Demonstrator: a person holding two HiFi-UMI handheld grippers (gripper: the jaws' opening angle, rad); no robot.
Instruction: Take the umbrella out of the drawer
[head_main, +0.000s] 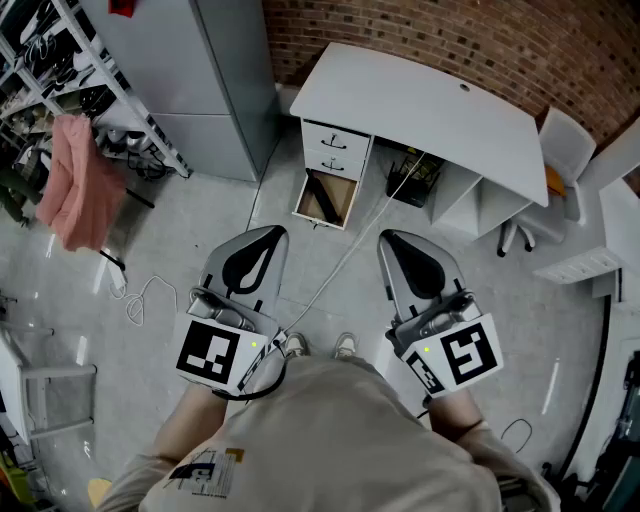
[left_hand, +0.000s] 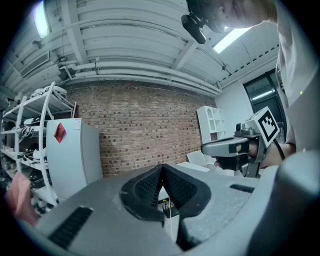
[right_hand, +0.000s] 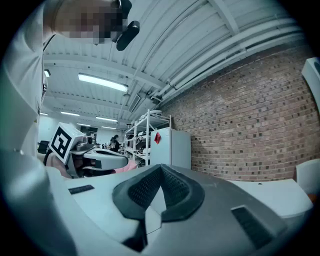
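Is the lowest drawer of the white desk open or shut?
Open: the lowest drawer is pulled out from the desk, with a dark object visible inside.

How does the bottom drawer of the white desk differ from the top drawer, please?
The bottom drawer is pulled out; the top drawer is shut. The bottom drawer shows a brownish inside with a dark long thing lying slantwise; the top drawer shows only its white front and dark handle. Both sit in the same white desk.
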